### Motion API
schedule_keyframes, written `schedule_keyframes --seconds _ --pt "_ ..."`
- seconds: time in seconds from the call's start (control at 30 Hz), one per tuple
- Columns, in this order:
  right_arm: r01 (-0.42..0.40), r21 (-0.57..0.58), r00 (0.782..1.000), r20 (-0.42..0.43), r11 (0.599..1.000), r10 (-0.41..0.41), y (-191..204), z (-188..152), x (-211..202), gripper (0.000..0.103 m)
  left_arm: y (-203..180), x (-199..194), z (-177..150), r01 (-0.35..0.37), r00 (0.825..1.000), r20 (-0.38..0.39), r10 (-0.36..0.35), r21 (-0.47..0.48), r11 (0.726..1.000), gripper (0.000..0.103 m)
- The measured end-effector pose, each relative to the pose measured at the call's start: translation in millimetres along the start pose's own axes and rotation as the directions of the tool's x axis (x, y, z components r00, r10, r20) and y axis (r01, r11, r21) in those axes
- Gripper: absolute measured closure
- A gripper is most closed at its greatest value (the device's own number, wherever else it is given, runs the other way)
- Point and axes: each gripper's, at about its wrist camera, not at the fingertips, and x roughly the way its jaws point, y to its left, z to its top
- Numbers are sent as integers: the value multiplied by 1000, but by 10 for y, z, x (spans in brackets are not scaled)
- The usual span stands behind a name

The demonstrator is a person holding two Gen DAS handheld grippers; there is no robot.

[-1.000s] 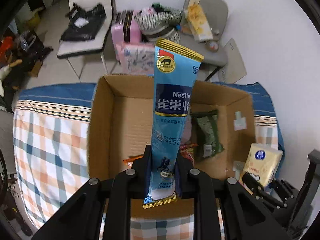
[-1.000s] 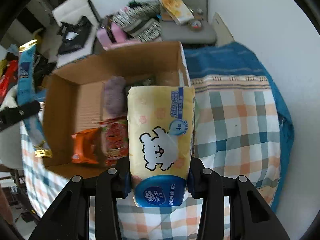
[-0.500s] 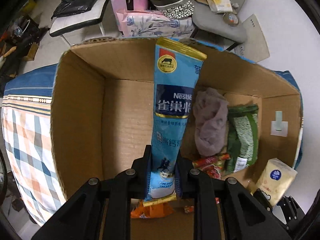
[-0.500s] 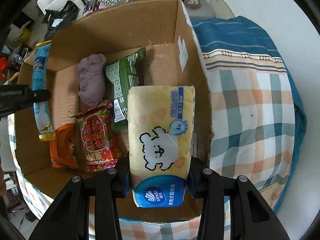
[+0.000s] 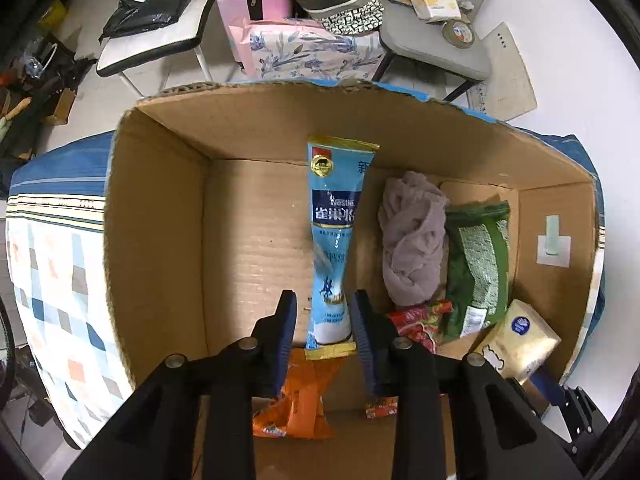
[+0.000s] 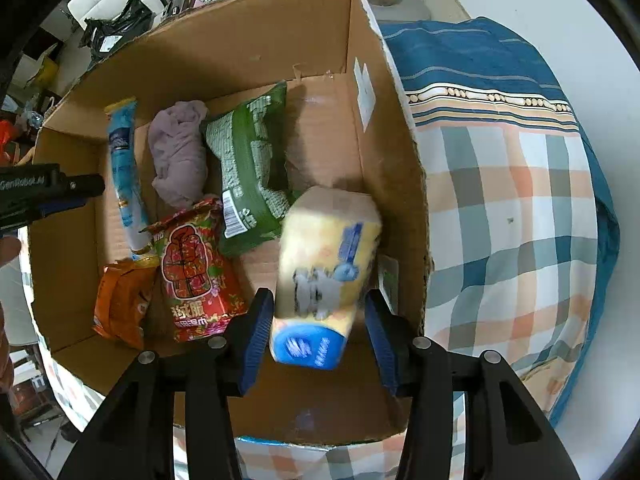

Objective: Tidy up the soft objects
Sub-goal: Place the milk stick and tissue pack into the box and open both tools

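Note:
A cardboard box (image 5: 156, 208) (image 6: 384, 128) sits on a checked cloth. My left gripper (image 5: 324, 320) is open over it; the blue Nestle sachet (image 5: 334, 232) lies on the box floor between the jaws, also in the right wrist view (image 6: 124, 176). My right gripper (image 6: 320, 320) is open; the yellow tissue pack (image 6: 324, 268) is blurred, loose between the jaws at the box's right wall, also in the left wrist view (image 5: 520, 344). Inside lie a purple cloth (image 5: 412, 240) (image 6: 180, 156), a green bag (image 5: 476, 268) (image 6: 248, 168), a red packet (image 6: 192, 276) and an orange packet (image 5: 296, 404) (image 6: 120, 304).
The checked and blue cloth (image 6: 520, 200) (image 5: 52, 264) spreads around the box. Beyond the box stand a pink suitcase (image 5: 256, 8), a grey chair (image 5: 436, 40) with clutter and a white chair (image 5: 160, 36) with a black bag.
Both grippers opened. The blue sachet dropped to the box floor. The tissue pack slipped from the right jaws and is falling into the box. Both grippers moved lower over the box.

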Motion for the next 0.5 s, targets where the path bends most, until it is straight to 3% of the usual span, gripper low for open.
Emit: schedule_keyframes --seconds 0.1,0.2,0.3,0.37,0.43,0.5 --pt "-6 -2 1000 10 1000 6 25 -9 -48 45 29 -126 -100 8 999 40 -8 -2 1000 67" --pt "4 -19 1000 29 1000 -3 67 -22 -157 38 19 -263 -215 -2 997 83 2 6 1000 64" --pt "13 -35 999 53 999 -11 131 -16 -258 37 35 -400 -344 4 992 125 -5 4 1000 56" --pt "9 -40 998 63 999 -7 162 -15 -311 34 51 -487 -416 -4 988 157 4 0 1000 47" --pt "7 -47 997 83 999 -3 190 -26 -375 27 61 -581 -506 -15 982 188 16 -6 1000 28" --pt "15 -57 994 105 998 -8 219 -47 -440 18 87 -660 -588 -23 978 208 25 -10 1000 19"
